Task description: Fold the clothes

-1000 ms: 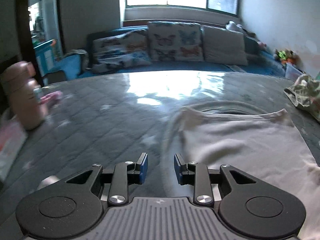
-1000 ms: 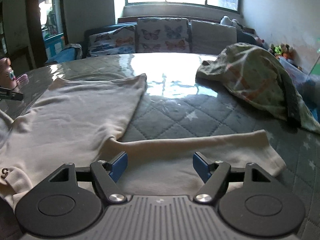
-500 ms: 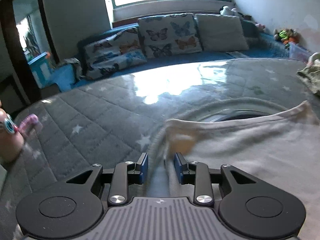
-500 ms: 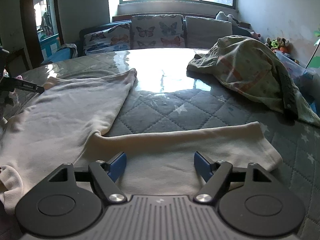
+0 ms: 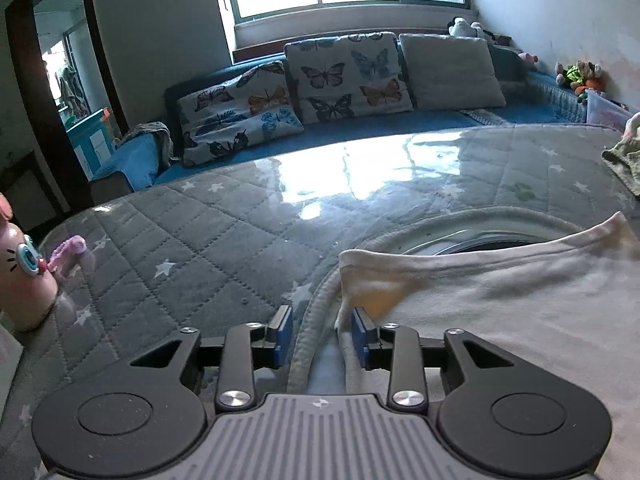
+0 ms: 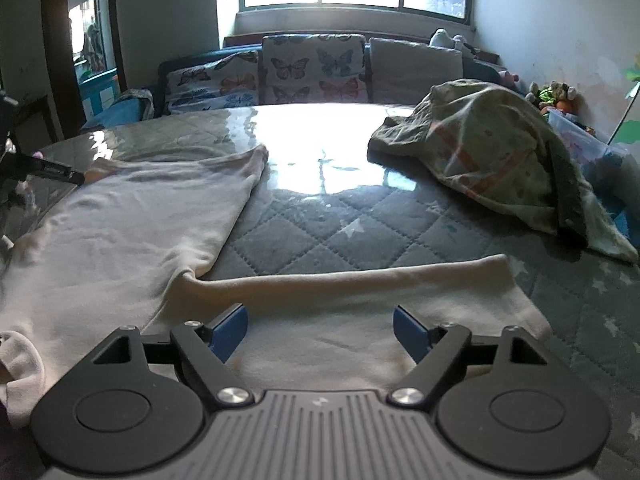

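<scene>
A cream long-sleeved shirt (image 6: 132,224) lies flat on the grey quilted table (image 6: 360,224), one sleeve (image 6: 360,296) stretched to the right. My right gripper (image 6: 320,330) is wide open, low over that sleeve near the armpit. In the left wrist view the shirt's hem corner (image 5: 372,276) lies just ahead of my left gripper (image 5: 320,334). The left jaws stand partly open, a narrow gap between them, at the shirt's left edge and a grey ribbed seam (image 5: 316,320); they grip nothing. The left gripper's fingers (image 6: 52,172) show at the left of the right wrist view.
A crumpled patterned green garment (image 6: 500,160) lies at the table's right. A pink toy bottle (image 5: 20,272) stands at the left edge. A blue sofa with butterfly cushions (image 5: 344,76) runs behind the table, under the window.
My left gripper has moved forward and right to the shirt's hem corner; its view tilted up. The right gripper has eased slightly lower over the sleeve, still open.
</scene>
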